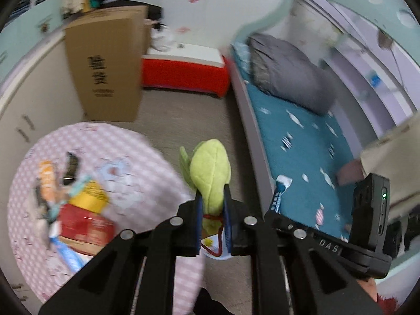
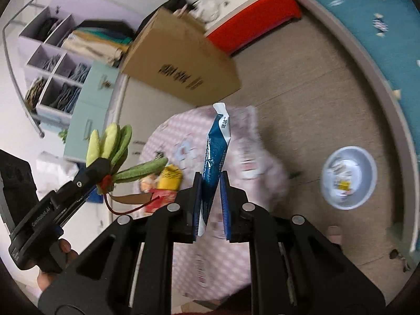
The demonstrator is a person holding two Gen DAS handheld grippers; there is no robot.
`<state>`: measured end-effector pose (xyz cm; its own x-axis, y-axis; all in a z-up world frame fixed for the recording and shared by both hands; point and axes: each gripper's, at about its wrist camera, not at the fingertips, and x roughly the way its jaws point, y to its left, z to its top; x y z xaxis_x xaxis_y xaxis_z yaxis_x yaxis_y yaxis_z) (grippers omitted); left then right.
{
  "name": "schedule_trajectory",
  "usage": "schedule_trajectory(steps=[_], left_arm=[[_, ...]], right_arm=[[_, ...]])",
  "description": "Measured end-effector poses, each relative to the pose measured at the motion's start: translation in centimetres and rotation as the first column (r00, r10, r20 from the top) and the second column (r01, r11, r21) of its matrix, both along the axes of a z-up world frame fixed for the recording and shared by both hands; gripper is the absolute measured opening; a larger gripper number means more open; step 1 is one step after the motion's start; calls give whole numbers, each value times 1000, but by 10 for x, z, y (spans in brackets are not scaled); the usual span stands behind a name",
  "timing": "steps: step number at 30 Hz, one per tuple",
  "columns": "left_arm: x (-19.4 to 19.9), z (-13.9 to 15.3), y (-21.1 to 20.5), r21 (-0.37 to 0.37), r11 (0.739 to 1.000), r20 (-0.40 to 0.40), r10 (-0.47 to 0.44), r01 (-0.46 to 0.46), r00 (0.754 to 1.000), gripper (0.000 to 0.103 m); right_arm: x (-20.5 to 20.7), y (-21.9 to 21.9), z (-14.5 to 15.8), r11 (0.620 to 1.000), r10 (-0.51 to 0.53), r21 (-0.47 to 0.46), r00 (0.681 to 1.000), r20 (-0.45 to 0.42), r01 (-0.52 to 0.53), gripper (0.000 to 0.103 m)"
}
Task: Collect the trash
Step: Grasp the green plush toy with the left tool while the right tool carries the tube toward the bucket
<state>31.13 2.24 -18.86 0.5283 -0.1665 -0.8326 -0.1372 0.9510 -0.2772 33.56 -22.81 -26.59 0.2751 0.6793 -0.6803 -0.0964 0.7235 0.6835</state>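
Left gripper (image 1: 213, 197) clamped on green plush (image 1: 210, 169); right gripper (image 2: 211, 181) clamped on blue sachet (image 2: 216, 147). Both held above floor, likely for carrying. Pink table (image 1: 126, 141) at 9 o'clock bears remaining wrappers. Bowl (image 2: 363, 157) at 3 o'clock, probable drop point.

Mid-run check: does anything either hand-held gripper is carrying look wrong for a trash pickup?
Yes. The left hand-held gripper is shut on a green plush toy, which looks like a toy rather than trash. The right hand-held gripper holds a blue wrapper, which fits.
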Motion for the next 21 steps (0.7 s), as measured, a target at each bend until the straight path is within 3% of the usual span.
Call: schedule_trajectory(steps=[6,13,15,17,21], left_arm=[[19,-24,-93,0,989,-53,-147,147,988,13],[33,-42,-162,17,961,-92,-273,275,958,16],[36,-46,-175,1,954,-105,-297,299,949,27],[38,-50,-184,12,954,-113,-297,300,948,52],[37,-56,-194,36,951,-127,-300,307,945,67]], right_arm=[[-8,-78,0,992,-110,-65,994,28,111,14],[-20,-142,-11,976,-198,-88,980,23,200,14],[-21,-154,-14,972,-211,-99,977,26,212,14],[-23,-162,-17,969,-220,-107,975,25,222,14],[-24,-170,-25,967,-227,-119,974,16,227,14]])
